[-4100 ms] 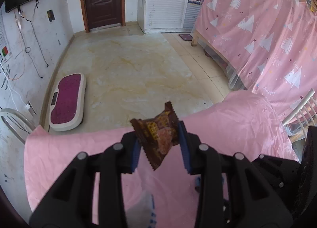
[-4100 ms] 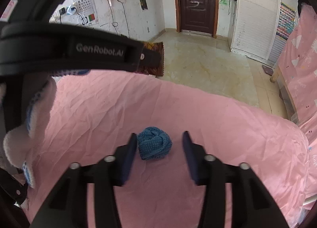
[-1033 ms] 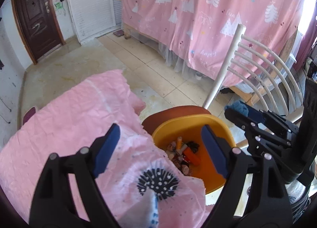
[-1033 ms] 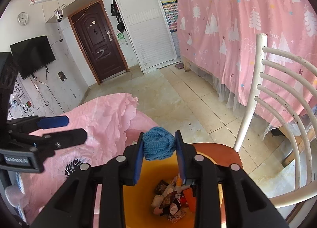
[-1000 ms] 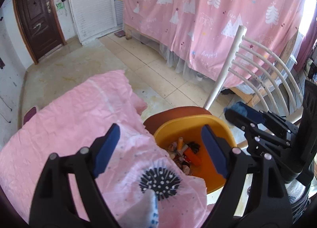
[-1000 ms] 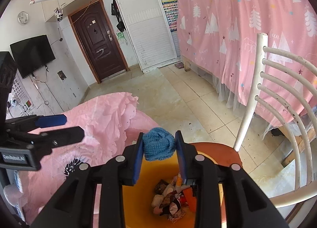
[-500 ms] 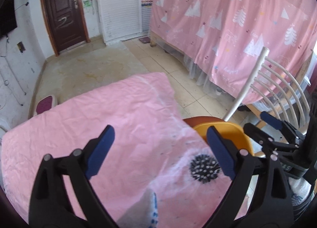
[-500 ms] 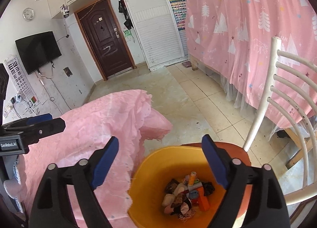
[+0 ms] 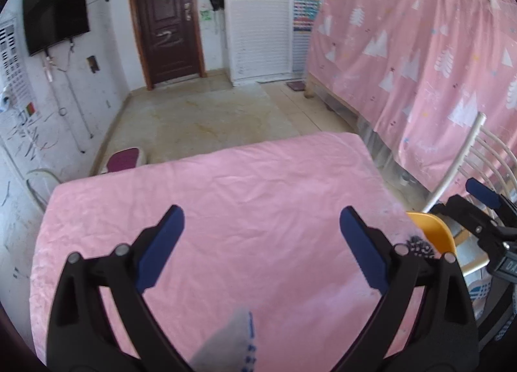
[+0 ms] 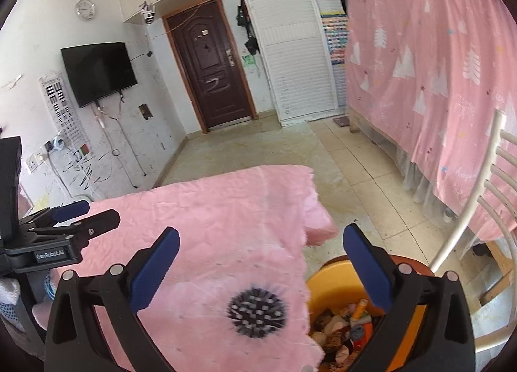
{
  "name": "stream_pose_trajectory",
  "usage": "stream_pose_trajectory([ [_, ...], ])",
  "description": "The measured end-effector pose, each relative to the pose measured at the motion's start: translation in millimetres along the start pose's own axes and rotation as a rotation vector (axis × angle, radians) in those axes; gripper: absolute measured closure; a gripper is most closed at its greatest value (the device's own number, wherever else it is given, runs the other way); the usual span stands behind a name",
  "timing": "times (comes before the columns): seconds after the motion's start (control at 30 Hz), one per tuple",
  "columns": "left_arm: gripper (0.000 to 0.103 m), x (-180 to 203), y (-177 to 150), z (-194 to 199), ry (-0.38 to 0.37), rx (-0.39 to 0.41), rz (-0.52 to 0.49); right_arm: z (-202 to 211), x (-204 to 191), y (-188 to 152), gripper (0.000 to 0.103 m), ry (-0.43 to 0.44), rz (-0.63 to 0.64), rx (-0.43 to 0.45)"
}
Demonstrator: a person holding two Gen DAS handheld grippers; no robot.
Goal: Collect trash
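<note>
Left wrist view, starting at the left edge: a dark television (image 9: 56,16) hangs on the white wall at upper left, and a brown door (image 9: 168,16) stands at top centre. Filling the middle and bottom of the frame is the pink tablecloth (image 9: 226,204), wrinkled and bare. The left gripper (image 9: 261,226) hovers over it at lower centre; its jaws have just been opening and stand wide apart with nothing between them. At the lower right, past the cloth's edge, a sliver of the orange bin (image 9: 433,233) shows, and just beyond it the right gripper (image 9: 478,204) pokes in from the right edge beside a white chair (image 9: 458,165).

Now the right wrist view. At the left edge the left gripper (image 10: 74,217) reaches in over the pink tablecloth (image 10: 226,210). At lower centre sits the right gripper (image 10: 261,249): its jaws have just been opening, they are spread wide, and nothing is clamped. Down at lower right, between and below the right finger, the orange bin (image 10: 326,284) holds the trash (image 10: 345,326), a jumble of wrappers and scraps piled at its bottom. The white chair (image 10: 484,178) rises along the right edge in front of a pink curtain (image 10: 436,65).
</note>
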State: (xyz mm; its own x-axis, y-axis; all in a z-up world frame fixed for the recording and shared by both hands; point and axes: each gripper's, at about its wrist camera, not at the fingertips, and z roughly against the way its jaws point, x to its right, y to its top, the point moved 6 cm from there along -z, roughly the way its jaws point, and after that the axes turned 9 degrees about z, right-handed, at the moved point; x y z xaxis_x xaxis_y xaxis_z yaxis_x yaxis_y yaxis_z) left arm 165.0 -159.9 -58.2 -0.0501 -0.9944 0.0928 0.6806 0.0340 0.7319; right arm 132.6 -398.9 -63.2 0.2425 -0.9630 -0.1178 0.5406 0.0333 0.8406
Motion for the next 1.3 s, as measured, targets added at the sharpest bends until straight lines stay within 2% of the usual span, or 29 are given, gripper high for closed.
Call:
stream_pose_trajectory([
  [0.33,0.01,-64.6,0.3,17.8,0.071,0.035,0.104,-15.2,-63.0,15.6,0.011,0.07,0.085,-0.003],
  [0.6,0.01,-91.9,-4.3,24.3,0.086,0.042,0.147,-27.6,-101.8,20.2,0.011,0.106,0.146,-0.022],
  [1.3,0.01,-111.1,-3.6,26.3,0.089,0.052,0.178,-30.0,-118.9,22.9,0.011,0.108,0.18,-0.03],
])
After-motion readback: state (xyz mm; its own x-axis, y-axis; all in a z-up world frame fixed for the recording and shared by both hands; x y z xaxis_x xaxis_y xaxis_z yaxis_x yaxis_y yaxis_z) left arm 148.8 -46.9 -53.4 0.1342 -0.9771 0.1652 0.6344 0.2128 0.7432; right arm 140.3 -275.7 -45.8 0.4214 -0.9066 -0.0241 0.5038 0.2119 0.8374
